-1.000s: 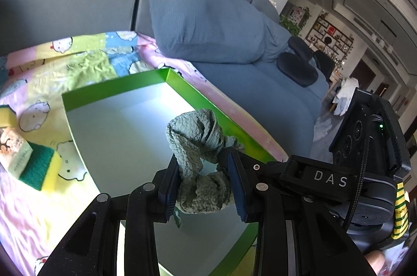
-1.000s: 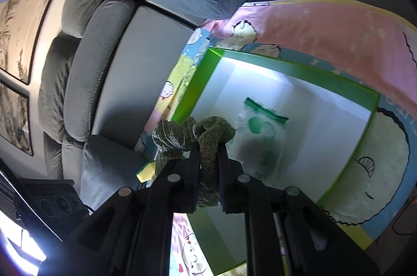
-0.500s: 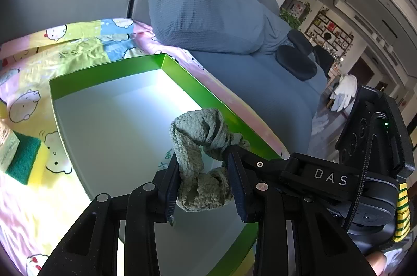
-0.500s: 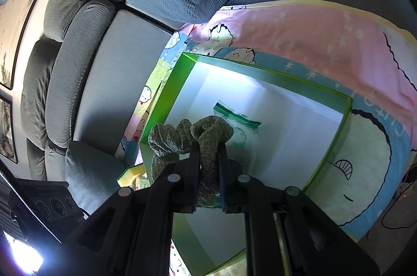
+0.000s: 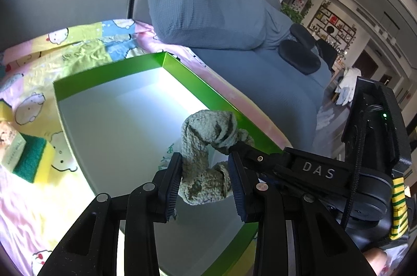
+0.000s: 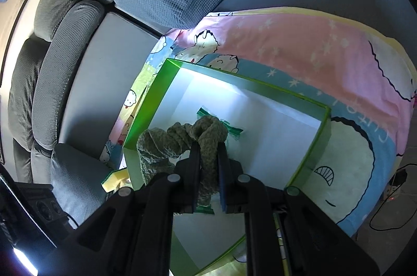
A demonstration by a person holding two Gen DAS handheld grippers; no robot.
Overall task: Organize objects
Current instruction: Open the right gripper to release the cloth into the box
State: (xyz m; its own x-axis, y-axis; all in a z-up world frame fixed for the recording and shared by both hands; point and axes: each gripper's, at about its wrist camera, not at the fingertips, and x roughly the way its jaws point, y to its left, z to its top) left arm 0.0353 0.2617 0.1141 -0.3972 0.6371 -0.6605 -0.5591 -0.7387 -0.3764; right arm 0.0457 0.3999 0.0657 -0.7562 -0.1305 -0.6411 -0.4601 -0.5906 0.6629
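Note:
A grey-green knitted cloth [image 5: 206,130] hangs twisted over a green-rimmed box [image 5: 104,70] with a white inside. My left gripper [image 5: 204,158] is shut on the cloth's bunched end. My right gripper [image 6: 208,148] is shut on the other end of the cloth [image 6: 179,137], and its black body [image 5: 316,173] comes in from the right in the left wrist view. Both ends are held above the box's [image 6: 146,114] floor. A clear packet with green print [image 6: 232,130] lies flat inside the box, partly hidden by the cloth.
The box sits on a pastel cartoon-print blanket [image 6: 299,46] spread over a grey sofa [image 5: 208,2]. A yellow and green sponge [image 5: 34,158] with a small packet [image 5: 9,143] on it lies on the blanket left of the box. A dark cushion [image 5: 299,57] lies on the sofa's far end.
The right wrist view has swung, so the box sits further left in it and more of the pink blanket shows. Both grippers still hold the cloth over the box.

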